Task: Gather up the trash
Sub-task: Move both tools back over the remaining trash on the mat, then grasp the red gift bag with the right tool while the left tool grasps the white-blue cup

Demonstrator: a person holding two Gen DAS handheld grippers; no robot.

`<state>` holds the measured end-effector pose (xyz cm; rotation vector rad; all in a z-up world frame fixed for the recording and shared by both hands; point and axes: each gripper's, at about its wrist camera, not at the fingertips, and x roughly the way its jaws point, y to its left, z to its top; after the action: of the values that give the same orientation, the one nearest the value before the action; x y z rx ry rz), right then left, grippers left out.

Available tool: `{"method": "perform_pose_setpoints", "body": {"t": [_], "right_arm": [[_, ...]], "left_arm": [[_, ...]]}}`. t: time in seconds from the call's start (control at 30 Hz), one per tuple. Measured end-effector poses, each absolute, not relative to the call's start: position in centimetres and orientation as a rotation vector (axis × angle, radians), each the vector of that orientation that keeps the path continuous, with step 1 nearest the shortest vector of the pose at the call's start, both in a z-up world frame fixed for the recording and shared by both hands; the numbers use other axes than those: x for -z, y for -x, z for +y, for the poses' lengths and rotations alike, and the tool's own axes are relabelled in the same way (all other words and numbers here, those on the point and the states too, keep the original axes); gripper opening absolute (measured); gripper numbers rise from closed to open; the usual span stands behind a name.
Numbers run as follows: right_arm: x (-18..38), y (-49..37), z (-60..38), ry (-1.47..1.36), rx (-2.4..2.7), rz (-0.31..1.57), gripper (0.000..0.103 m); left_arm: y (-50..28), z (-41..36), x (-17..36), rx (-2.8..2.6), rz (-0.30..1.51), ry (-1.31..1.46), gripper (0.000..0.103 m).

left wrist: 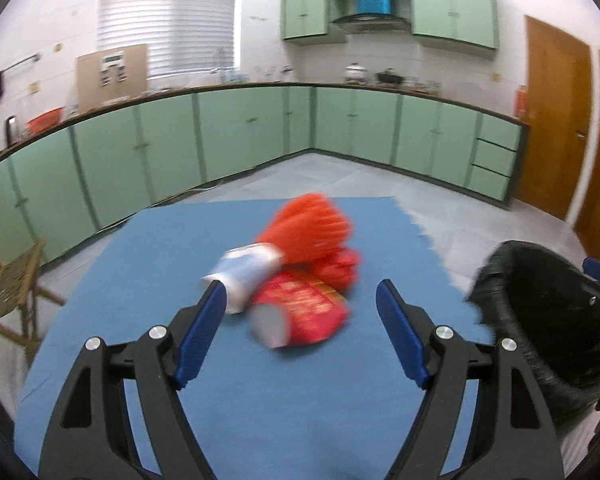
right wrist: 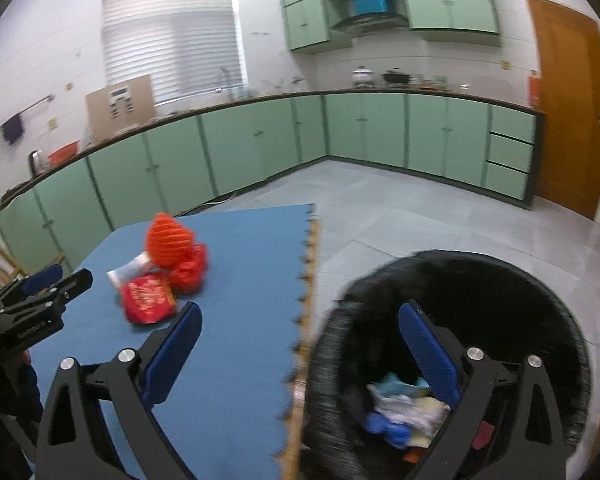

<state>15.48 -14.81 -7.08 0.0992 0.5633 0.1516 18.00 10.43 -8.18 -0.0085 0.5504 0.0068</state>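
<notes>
Both tongs stand spread wide with nothing between their blue pads. Left tongs (left wrist: 300,300) hover low over the blue tabletop (left wrist: 260,420), pointed at a small heap of trash near its middle: an orange ribbed paper ball (left wrist: 312,224), a white cup (left wrist: 246,272) lying on its side, a red printed packet (left wrist: 304,308) and a crumpled red wrapper (left wrist: 340,268) touching one another. Right tongs (right wrist: 300,340) hang past the tabletop's right edge, above a black-lined bin (right wrist: 540,300) that stands just beside that edge and holds blue, white and yellowish scraps (right wrist: 404,412) at its bottom.
</notes>
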Motion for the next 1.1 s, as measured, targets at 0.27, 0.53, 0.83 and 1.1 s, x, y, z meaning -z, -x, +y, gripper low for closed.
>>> {"method": "perform_pose_setpoints", "body": {"t": [0.27,0.53,0.83,1.1], "right_arm": [[8.1,-18.4,-7.8,-0.061,-0.272,0.581,0.097],[10.0,-20.4,-3.2,-0.041,-0.339,0.616,0.097],[12.5,-23.2,0.8,-0.008,-0.394,0.697,0.097],[14.7,-25.9,3.0,0.005,-0.422,0.801,0.097]], "left_arm": [[-18.2,17.1,9.6,-0.134,0.573,0.029,0.075],[-18.6,20.4,11.0,-0.178,0.598,0.041,0.075],[-19.3,22.2,12.5,-0.212,0.626,0.058,0.075],[-19.9,22.9,13.2,-0.222,0.643,0.072,0.075]]}}
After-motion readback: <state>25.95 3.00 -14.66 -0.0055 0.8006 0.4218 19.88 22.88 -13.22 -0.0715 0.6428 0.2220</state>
